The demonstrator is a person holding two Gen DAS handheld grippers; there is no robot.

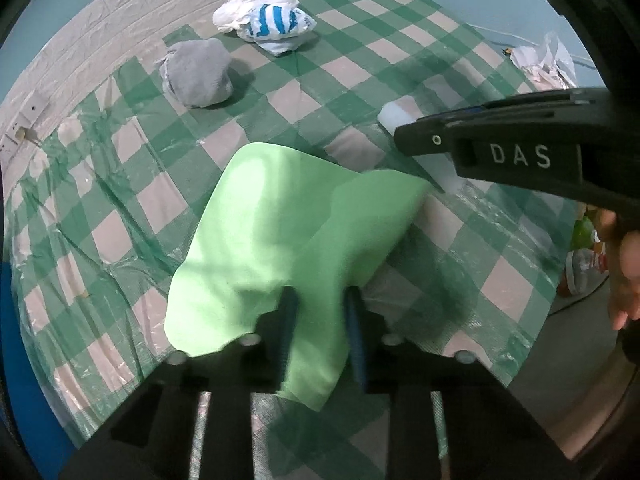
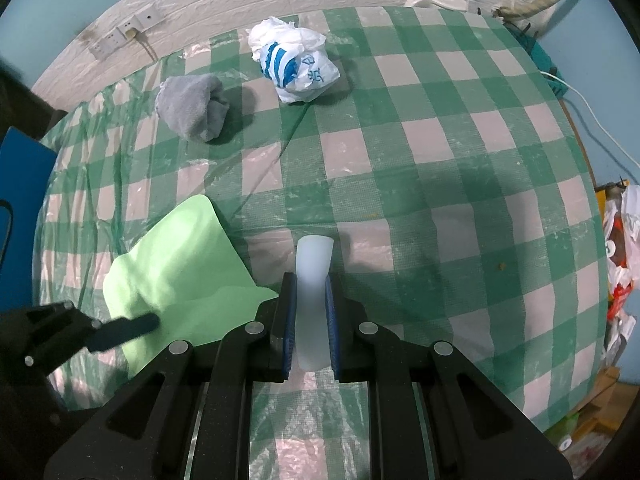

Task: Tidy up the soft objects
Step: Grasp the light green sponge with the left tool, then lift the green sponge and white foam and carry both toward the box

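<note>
A: Which claw is gripping which thing?

B: The left gripper (image 1: 320,312) is pinching the near edge of the thin, light-green square of cloth (image 1: 280,232); its jaws are standing narrow with the fabric bunched between the pads. The right gripper (image 2: 311,312) is clamping a pale, translucent white soft strip (image 2: 314,276), which is sticking out ahead of its fingertips and bending slightly.

A: Where is the cloth lying relative to the claws?

B: It is draping forward and to the left of the left gripper, over the green-and-white checked plastic table cover (image 1: 120,184). Seen from the right wrist, it is spreading to the left of the right gripper, just beside it.

A: How is the cloth likely handling?

B: It is probably light and limp, sagging wherever nothing is supporting it. An edge or corner pinch is suiting it best, since a grip in the middle is likely gathering only loose folds.

A: And the remaining soft things?

B: A rolled grey towel bundle (image 1: 198,72) and a crumpled white plastic bag with blue print (image 1: 272,20) are sitting well ahead of both claws, near each other, untouched. Both are looking squashy; the bag is probably slippery.
</note>
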